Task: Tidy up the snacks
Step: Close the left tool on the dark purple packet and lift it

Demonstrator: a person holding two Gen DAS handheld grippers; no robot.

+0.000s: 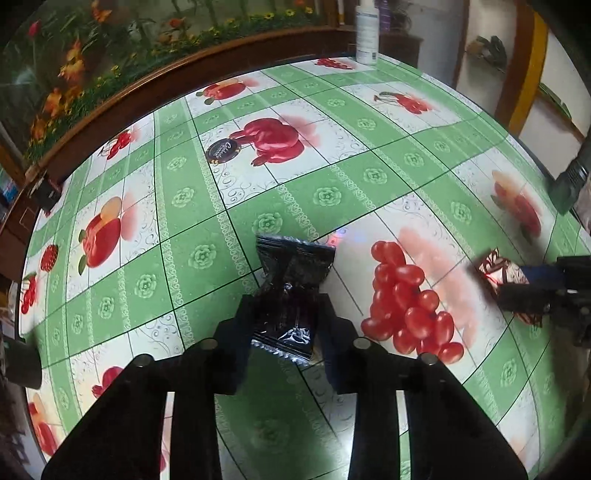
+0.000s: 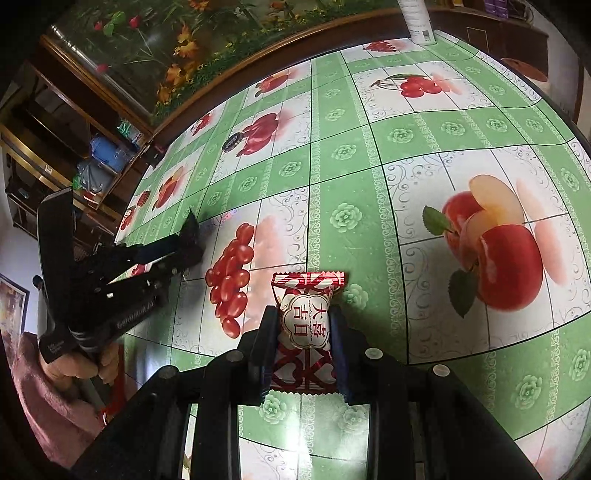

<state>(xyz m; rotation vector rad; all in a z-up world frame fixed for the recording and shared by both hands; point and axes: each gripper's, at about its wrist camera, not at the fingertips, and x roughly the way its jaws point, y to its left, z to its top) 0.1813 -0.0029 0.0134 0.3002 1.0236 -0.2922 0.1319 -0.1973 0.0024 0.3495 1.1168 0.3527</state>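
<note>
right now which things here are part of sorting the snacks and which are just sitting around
Part of the job:
- black shiny snack packet, held in the left gripper
- red and white wrapped candy, held in the right gripper
- small round dark wrapped snack lying far across the table

Just lying about:
- white plastic bottle
- green fruit-print tablecloth

Left gripper [image 1: 286, 314] and right gripper [image 2: 304, 332] (side by side) both clamped, fingers forward

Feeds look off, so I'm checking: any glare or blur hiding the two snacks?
Left wrist: glare on the black packet, label unreadable; red candy at the right edge is smeared. Right wrist: the candy is sharp, print legible; edges bend from fisheye.
</note>
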